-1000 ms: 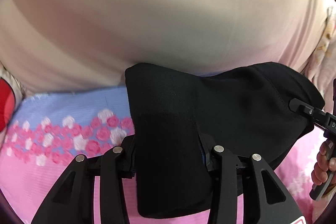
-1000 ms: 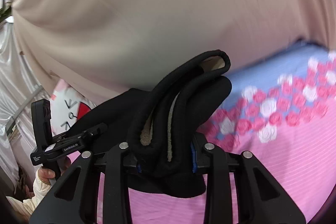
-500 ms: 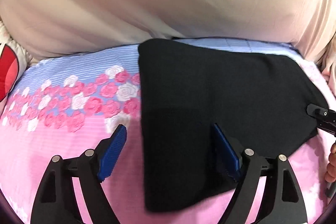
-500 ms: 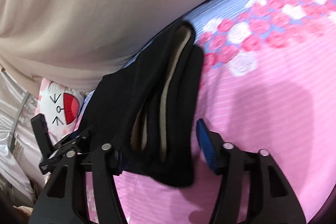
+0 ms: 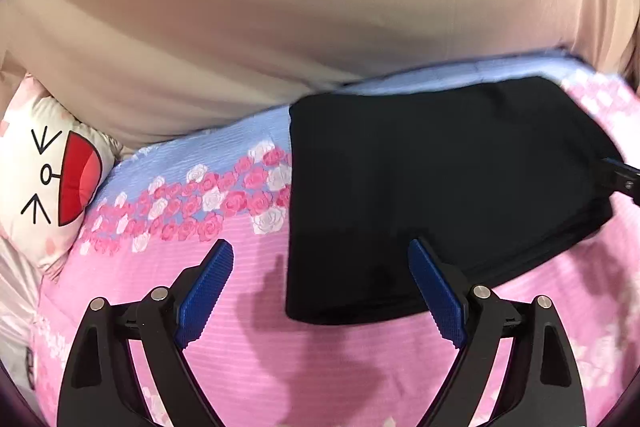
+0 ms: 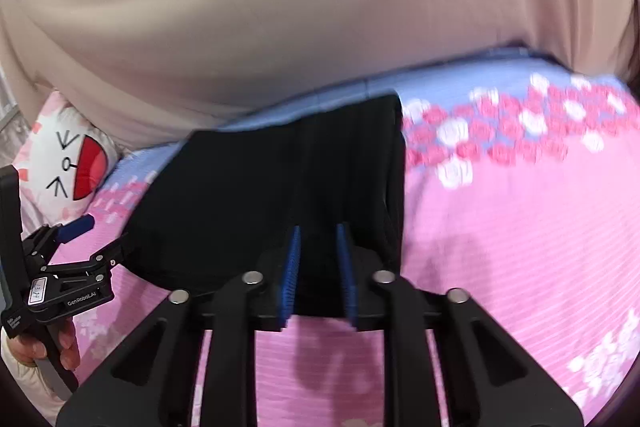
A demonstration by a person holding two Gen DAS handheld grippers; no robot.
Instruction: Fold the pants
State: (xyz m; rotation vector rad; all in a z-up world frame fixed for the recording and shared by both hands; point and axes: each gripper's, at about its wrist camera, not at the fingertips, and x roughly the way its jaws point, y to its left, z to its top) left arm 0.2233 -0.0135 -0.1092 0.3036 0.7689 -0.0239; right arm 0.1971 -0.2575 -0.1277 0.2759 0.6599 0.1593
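Note:
The black pants (image 5: 440,187) lie folded flat on the pink and blue rose-print bedsheet (image 5: 320,367). My left gripper (image 5: 320,247) hangs over their near left corner. Its jaws are opening wide and the blue pads (image 5: 208,291) touch no cloth. In the right wrist view the pants (image 6: 260,187) spread to both sides of my right gripper (image 6: 319,231). That gripper's jaws are closing to a narrow gap at the near edge. Black cloth shows in the gap, but I cannot tell whether the pads pinch it. The left gripper (image 6: 100,239) stands open at the pants' left edge.
A white pillow with a cartoon face (image 5: 52,179) lies at the far left of the bed. A beige cloth wall (image 5: 280,7) rises right behind the pants. A hand (image 6: 60,351) grips the left gripper's handle. Pink sheet stretches to the right (image 6: 520,227).
Both grippers let go of the lifted pants, which dropped flat onto the bed. The left jaws spread wide. The right jaws opened, then drew close together. Both views tipped downward.

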